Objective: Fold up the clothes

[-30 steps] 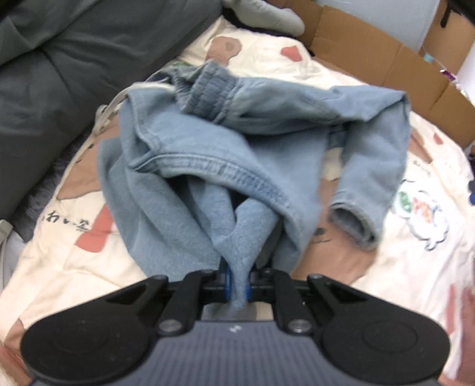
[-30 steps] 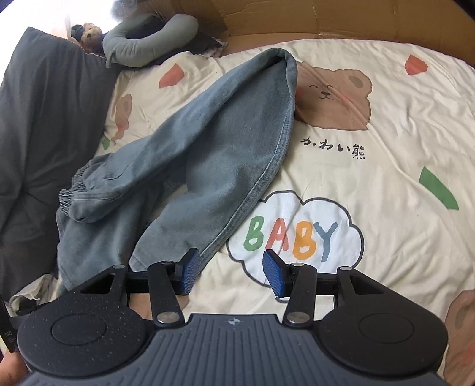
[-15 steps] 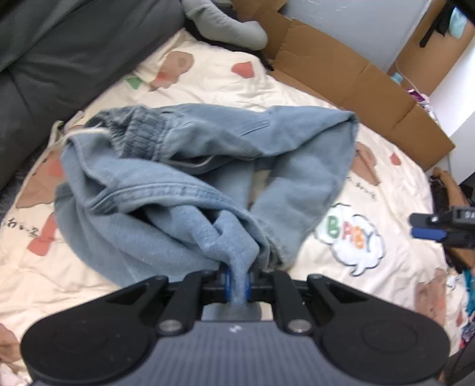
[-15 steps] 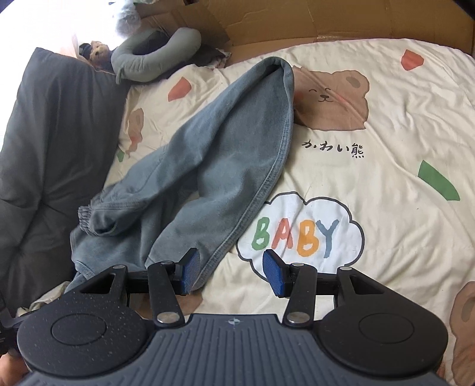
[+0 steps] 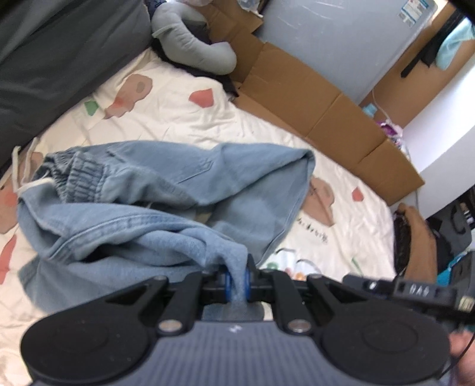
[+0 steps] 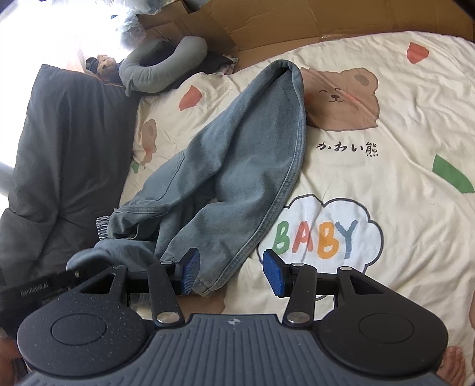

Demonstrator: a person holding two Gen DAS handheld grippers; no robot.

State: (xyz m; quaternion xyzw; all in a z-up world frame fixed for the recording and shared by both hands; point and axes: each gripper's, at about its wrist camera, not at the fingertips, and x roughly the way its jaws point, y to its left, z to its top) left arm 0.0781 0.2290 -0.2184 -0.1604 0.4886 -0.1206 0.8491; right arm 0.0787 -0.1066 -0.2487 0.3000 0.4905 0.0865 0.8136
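Jeans (image 6: 237,166) in pale blue denim lie crumpled across the printed bedspread (image 6: 386,184), just left of its "BABY" cloud (image 6: 320,231), with one leg doubled back so its fold points toward the cardboard (image 6: 267,26) at the far edge. Your left gripper (image 5: 236,282) is pinched tight on a bunch of the fabric, lifted clear of the bed. Your right gripper (image 6: 231,271) stands about half open and empty, with a leg hem (image 6: 207,285) lying just between its blue pads (image 6: 274,273) and nearer the left one.

Expect the denim to be soft, limp and fairly heavy: it will sag and drag rather than hold a shape, and I judge the thick seams and the elastic waistband (image 5: 80,175) give the surest hold. That hem looks like the natural spot for your right gripper, so the two ends can be drawn apart.

Left of the cloud and beyond the jeans sits a dark grey duvet (image 6: 65,142), with a grey curved pillow (image 6: 160,65) past it. The bedspread is padded and wrinkled, so cloth may catch on it.
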